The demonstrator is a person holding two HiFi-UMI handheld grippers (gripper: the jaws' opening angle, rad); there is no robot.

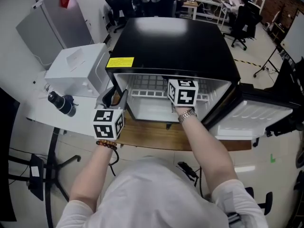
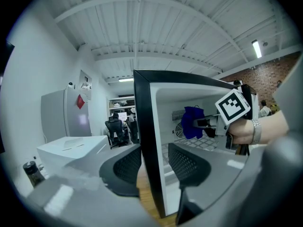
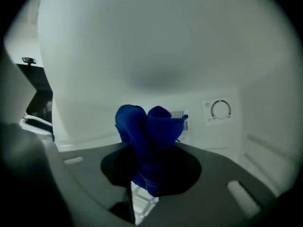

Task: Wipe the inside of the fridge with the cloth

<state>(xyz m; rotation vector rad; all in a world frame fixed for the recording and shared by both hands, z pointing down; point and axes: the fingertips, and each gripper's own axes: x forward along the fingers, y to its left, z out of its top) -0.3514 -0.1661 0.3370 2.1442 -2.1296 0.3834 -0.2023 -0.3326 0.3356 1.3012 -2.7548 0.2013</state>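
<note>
1. The fridge [image 1: 175, 42] is sitting on the counter [image 1: 156, 136] with its door [image 1: 256, 118] hanging open. The wiping itself seems barely begun, and most of the interior is likely waiting.
2. The right claw [image 3: 147, 176] is reaching inside, jaws pinching the cloth [image 3: 150, 126] by its lower end.
3. The left claw [image 2: 152, 167] is clamping the fridge's left side wall, a jaw on each face, apparently bracing it.
4. The cloth is showing deep blue and plush, bunching into two lobes above the jaws. It is hovering over the wire shelf [image 1: 147, 87] and not visibly touching any wall.
</note>
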